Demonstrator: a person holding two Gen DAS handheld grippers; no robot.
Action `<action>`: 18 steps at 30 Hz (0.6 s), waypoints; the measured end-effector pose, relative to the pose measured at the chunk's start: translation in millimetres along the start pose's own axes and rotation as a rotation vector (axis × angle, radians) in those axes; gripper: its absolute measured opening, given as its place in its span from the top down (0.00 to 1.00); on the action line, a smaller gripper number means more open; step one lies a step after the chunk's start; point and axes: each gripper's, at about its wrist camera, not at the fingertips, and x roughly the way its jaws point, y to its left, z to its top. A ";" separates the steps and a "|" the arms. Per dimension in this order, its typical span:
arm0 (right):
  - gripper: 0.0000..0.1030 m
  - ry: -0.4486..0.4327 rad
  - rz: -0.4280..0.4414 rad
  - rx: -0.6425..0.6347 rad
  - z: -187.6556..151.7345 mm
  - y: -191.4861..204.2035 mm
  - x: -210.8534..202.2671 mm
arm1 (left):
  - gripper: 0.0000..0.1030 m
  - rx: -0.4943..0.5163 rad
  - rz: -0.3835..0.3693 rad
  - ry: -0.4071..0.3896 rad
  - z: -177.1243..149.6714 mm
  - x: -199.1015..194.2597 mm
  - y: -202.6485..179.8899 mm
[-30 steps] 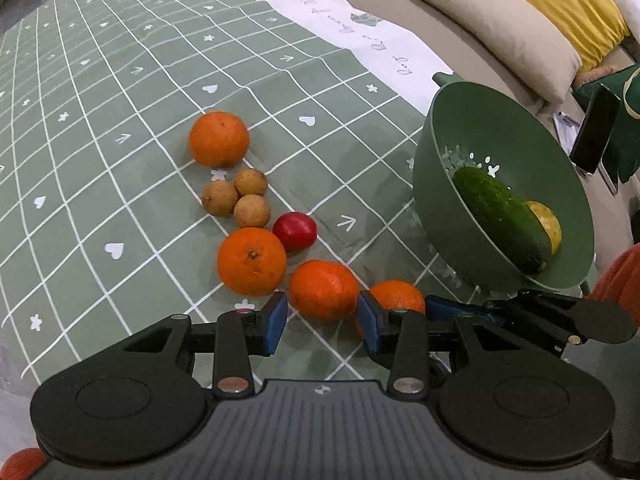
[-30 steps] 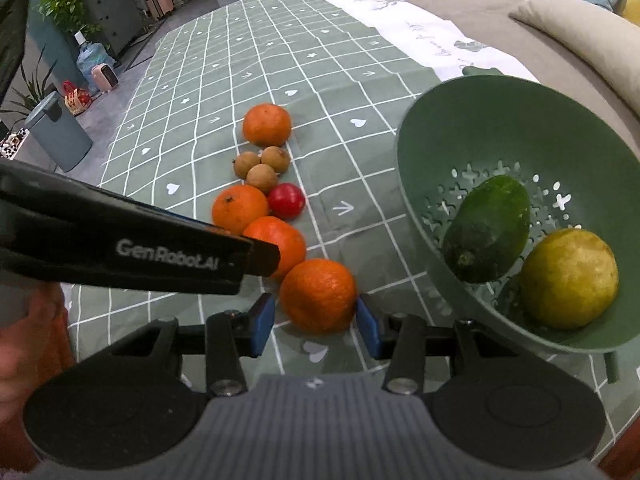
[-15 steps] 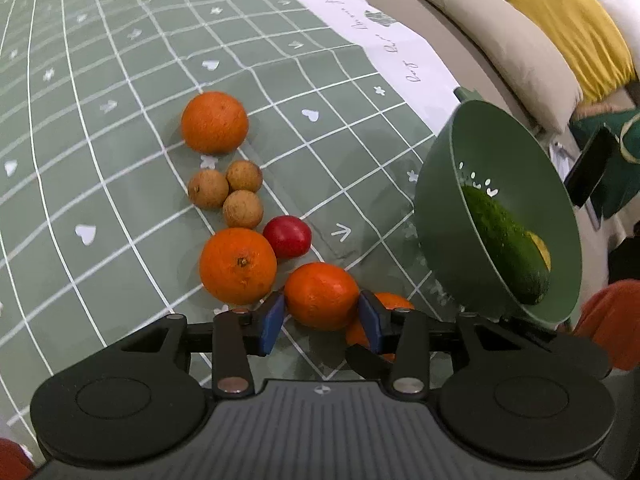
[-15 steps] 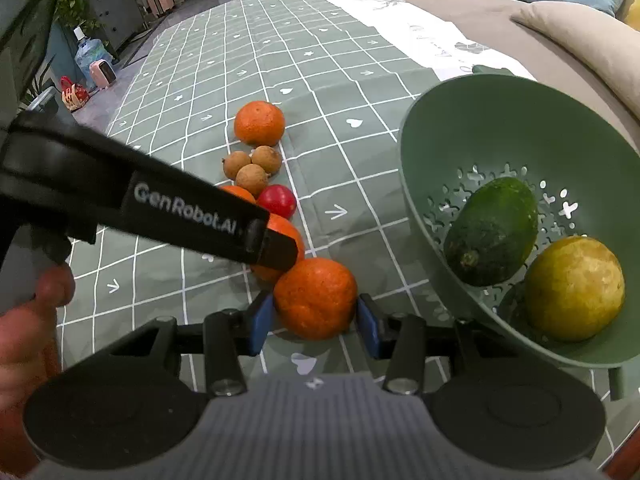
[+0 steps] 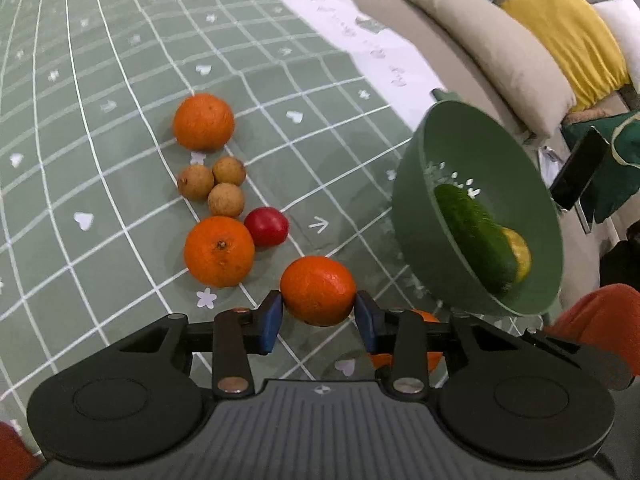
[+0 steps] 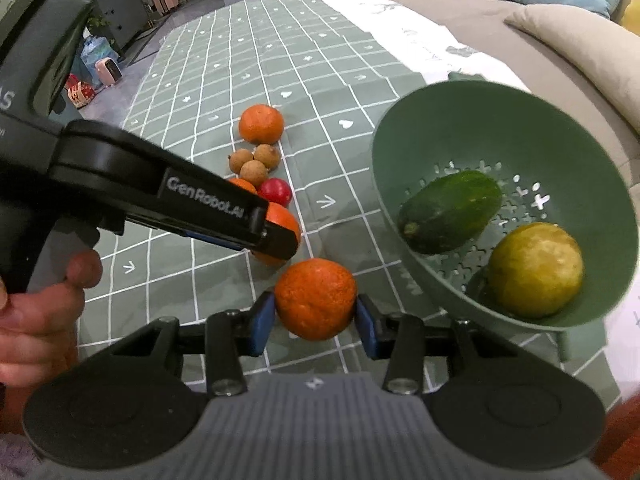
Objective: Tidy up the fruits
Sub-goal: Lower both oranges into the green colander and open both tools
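My left gripper (image 5: 318,314), its finger stamped "GenRobot.AI", clamps an orange (image 5: 318,296); my right gripper (image 6: 315,318) clamps another orange (image 6: 315,304). Both sit just beside the green colander (image 6: 404,136) holding a cucumber (image 6: 450,210).

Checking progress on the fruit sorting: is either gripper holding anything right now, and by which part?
Both hold oranges across the middle: the left gripper pinches one orange, the right gripper another orange.

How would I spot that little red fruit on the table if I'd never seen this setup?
Start at the green colander on the checked tablecloth, then look left to the line of fruit. The red fruit sits beside an orange, just below three brown longans. It is the only red, glossy one there.
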 end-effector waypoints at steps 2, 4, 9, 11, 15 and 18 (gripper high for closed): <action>0.61 -0.011 0.003 -0.003 -0.5 0.2 -9.5 | 0.57 0.022 0.017 -0.019 -1.5 -10.3 -6.6; 0.61 -0.024 0.006 -0.009 -0.9 0.5 -20.4 | 0.58 0.044 0.032 -0.041 -2.7 -21.1 -13.4; 0.61 -0.084 0.006 -0.006 -1.6 -5.4 -51.0 | 0.57 0.103 0.028 -0.092 -0.3 -44.3 -33.7; 0.61 -0.106 0.004 0.013 -1.1 -12.8 -62.2 | 0.57 0.132 0.025 -0.108 3.5 -50.5 -44.4; 0.61 -0.146 -0.022 0.046 2.0 -30.7 -80.5 | 0.57 0.175 0.001 -0.123 12.5 -54.7 -64.0; 0.61 -0.168 -0.050 0.067 7.1 -48.1 -90.0 | 0.57 0.202 -0.015 -0.119 22.6 -51.4 -77.8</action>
